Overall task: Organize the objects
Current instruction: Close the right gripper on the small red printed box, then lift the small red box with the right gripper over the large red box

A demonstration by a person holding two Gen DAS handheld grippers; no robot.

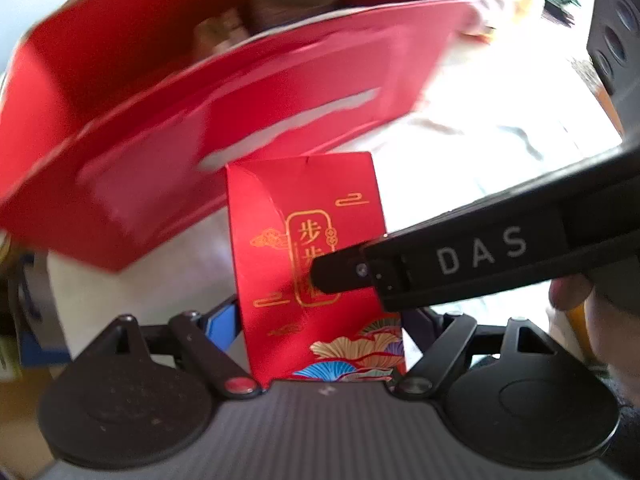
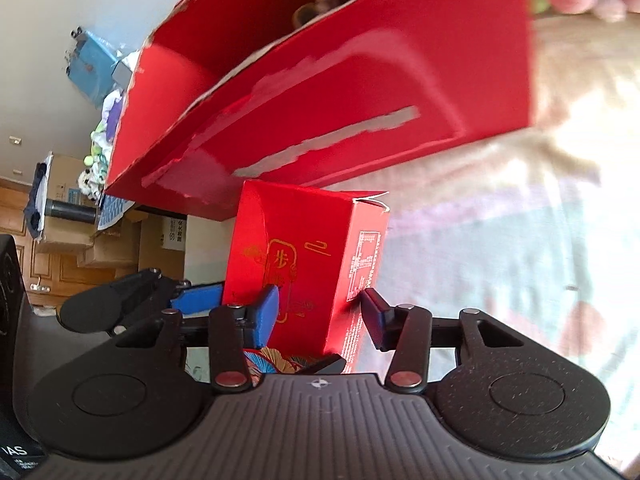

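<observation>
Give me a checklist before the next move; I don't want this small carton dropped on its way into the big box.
1. Left claw shut on small carton: ok.
2. Right claw shut on the same carton: ok.
3. Only one claw holding it for the move: not ok, both grip.
4. Big box open on top: ok.
5. Free room inside beside the round jars: cannot tell, blurred.
6. Carton's top flap fully shut: cannot tell.

Pale marbled tabletop [image 1: 500, 128]; large open red box [image 1: 240, 100] standing on it, blurred.
</observation>
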